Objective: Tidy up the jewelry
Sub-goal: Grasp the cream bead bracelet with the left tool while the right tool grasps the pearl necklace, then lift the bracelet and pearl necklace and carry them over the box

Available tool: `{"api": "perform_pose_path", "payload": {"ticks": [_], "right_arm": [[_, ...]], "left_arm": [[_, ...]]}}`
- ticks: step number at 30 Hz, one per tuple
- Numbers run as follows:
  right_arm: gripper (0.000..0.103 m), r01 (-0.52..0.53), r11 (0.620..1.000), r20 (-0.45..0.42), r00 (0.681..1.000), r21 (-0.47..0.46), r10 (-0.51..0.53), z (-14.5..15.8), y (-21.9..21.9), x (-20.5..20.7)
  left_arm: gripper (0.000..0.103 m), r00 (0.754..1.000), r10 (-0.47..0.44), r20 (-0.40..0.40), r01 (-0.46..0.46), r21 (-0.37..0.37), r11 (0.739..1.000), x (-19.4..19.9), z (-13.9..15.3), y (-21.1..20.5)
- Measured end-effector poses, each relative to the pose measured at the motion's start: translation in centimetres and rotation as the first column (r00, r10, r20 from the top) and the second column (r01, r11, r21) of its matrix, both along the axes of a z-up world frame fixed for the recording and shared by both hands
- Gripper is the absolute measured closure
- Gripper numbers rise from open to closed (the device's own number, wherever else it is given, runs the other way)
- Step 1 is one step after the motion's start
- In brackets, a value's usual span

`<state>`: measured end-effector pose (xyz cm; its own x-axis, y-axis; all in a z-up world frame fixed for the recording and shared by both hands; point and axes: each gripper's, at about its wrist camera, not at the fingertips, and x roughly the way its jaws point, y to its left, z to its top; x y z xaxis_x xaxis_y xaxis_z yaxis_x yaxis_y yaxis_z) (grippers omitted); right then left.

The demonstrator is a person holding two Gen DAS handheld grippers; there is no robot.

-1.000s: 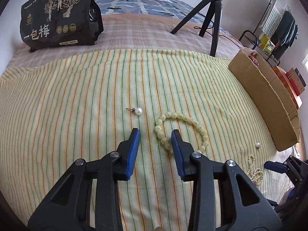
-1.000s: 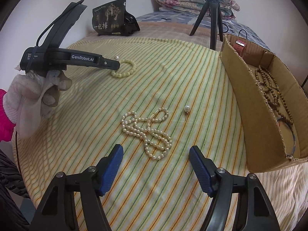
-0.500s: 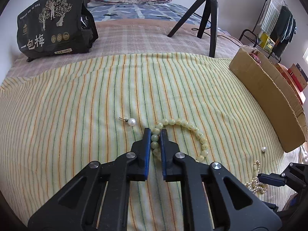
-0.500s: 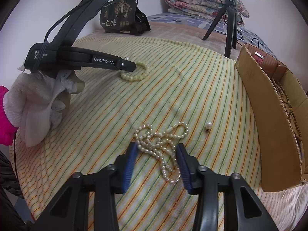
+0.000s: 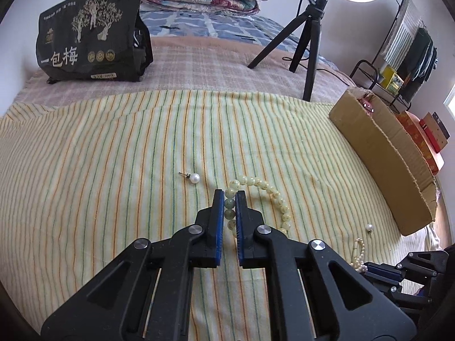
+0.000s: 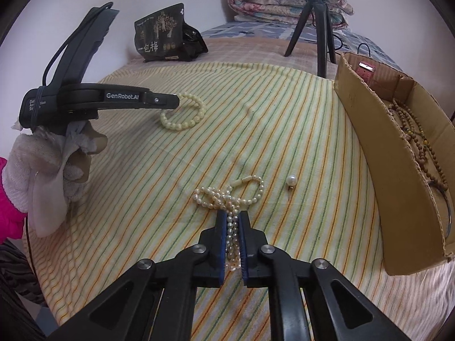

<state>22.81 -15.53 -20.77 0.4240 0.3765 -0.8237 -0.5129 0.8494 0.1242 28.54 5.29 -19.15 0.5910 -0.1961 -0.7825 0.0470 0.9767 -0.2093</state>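
On cloth (image 5: 113, 170): bracelet (image 5: 273, 193), necklace (image 6: 227, 199), two pearl studs (image 5: 194, 177).
Right view only: box (image 6: 398, 187) interior, brown beads (image 6: 421, 147); gloved hand (image 6: 51, 170).
Left gripper (image 5: 229, 201): pinched narrow on bracelet beads.
Right gripper (image 6: 233, 221): clamped narrow on necklace strands.

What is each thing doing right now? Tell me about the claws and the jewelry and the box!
Left gripper: shut on the bead bracelet.
Right gripper: shut on the pearl necklace.
Two pearl earrings: lying loose on the striped cloth.
Cardboard box: open, brown beads inside.
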Motion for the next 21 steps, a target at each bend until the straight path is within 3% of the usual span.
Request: {"api": "perform_pose_path", "payload": {"ticks": [21], "right_arm": [[0.098,0.028,1.0,0.089,0.996,0.011,-0.029,5.6,-2.2,-2.4]], "left_arm": [[0.098,0.995,-0.039,0.094,0.036,0.033,0.999,-3.5,5.6,-1.2]]}}
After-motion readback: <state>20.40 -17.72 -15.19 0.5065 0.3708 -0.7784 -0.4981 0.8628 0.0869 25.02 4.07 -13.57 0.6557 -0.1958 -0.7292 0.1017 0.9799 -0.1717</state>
